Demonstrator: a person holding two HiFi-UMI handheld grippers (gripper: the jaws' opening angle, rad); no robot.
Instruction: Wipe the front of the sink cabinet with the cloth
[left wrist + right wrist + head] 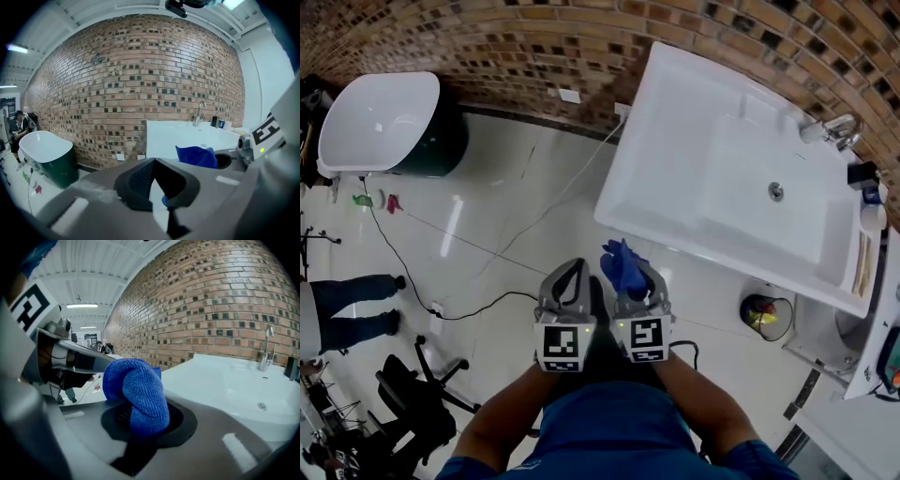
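Note:
A blue cloth [623,264] [137,393] is bunched up between the jaws of my right gripper [630,277], which is shut on it. It also shows as a blue lump [198,155] in the left gripper view. My left gripper [571,279] [158,180] hangs right beside the right one, shut with nothing in it. Both are held close to my body, a short way before the white sink [712,178] [234,380] and above the floor. The cabinet front under the sink is hidden from the head view by the basin's rim.
A white tub with a dark green base [389,127] stands at the left by the brick wall [516,47]. A black cable [441,309] runs over the tiled floor. A small bin [766,316] sits under the sink's right end. A person's legs [352,305] and an office chair [417,408] are at the left.

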